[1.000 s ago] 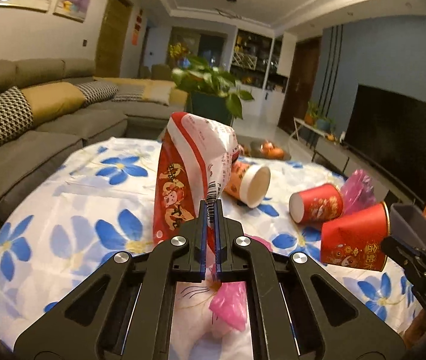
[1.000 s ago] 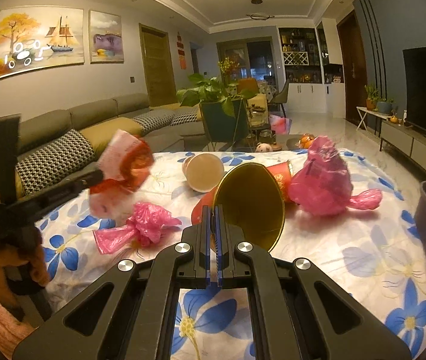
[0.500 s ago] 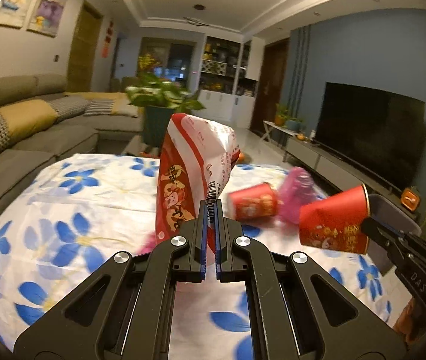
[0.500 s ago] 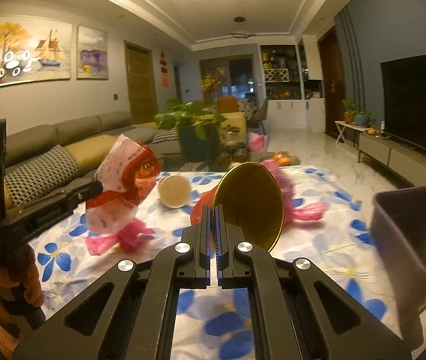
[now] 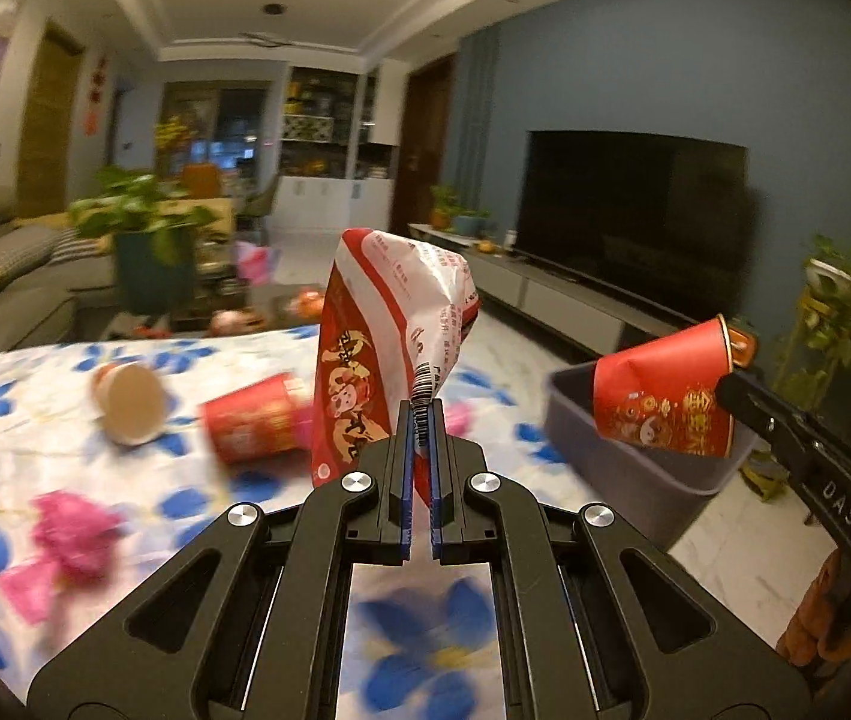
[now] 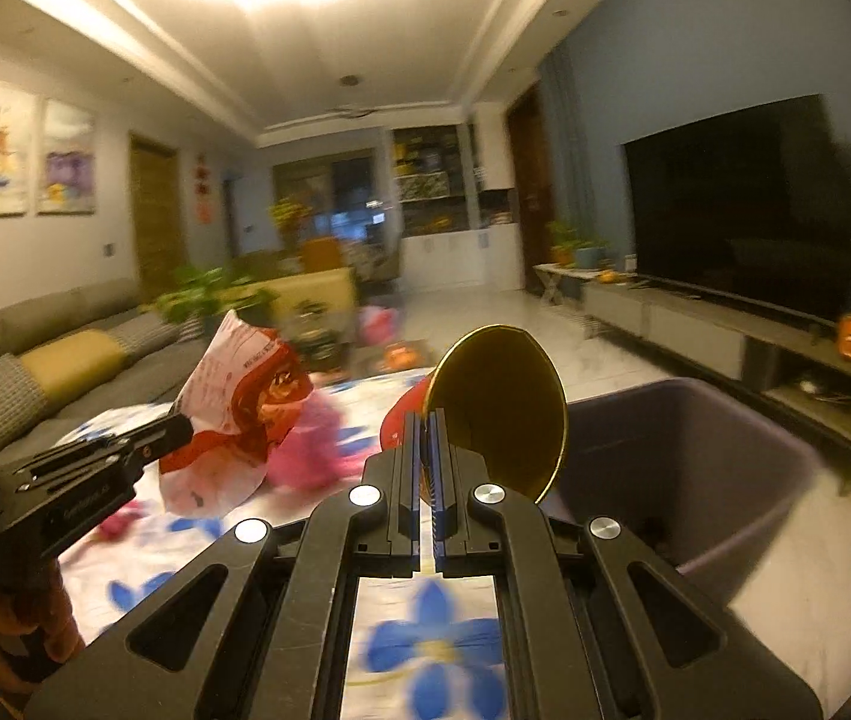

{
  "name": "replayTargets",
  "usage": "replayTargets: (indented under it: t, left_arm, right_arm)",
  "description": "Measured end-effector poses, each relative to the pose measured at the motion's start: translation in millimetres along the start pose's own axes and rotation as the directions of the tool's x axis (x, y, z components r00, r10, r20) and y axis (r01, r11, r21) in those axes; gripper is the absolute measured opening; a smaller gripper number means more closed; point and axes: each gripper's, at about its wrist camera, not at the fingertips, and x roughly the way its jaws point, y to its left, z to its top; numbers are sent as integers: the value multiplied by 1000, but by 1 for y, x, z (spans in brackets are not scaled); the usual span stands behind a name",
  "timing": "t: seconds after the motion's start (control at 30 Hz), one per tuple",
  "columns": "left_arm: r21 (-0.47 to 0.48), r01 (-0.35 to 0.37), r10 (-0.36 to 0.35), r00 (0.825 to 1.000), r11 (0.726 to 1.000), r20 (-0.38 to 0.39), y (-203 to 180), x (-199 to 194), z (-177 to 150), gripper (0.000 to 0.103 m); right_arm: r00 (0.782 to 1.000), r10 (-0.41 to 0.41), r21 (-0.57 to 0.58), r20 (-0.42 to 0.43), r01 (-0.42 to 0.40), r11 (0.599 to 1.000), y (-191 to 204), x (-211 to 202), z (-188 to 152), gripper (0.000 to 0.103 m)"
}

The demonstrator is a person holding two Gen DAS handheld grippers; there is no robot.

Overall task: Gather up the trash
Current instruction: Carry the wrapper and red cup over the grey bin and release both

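Carrying two bits at once: left tongs are pinching the snack bag, right tongs the paper cup rim. Letting go short of the bin is risking a floor drop.

i see a red-and-white wrapper upright, pinched at its bottom edge. a red paper cup with gold lining lies tilted over the grey bin. 2 more cups and pink bags lie on the floral cloth.
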Motion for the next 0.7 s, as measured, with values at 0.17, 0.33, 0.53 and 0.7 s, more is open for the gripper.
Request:
replayTargets:
  t: [0.17,0.33,0.53,0.7]
  left_arm:
    - [52,106,-105,994,993,-7,-53,32,5,3]
    - [75,196,-195,981,978,-23,-93,65,4,3]
    - [87,260,-257,965,962,-42,-120,100,1,3]
    - [88,296,-292,955,951,-56,-132,122,0,3]
  right_arm:
    - [987,-153,19,43,153,988,-45,-8,6,4]
    - [965,-256,47,47,254,966,-79,-6,6,4]
    - [958,-288,59,17,286,956,-99,10,0,4]
    - [955,-296,60,6,295,954,-98,18,0,4]
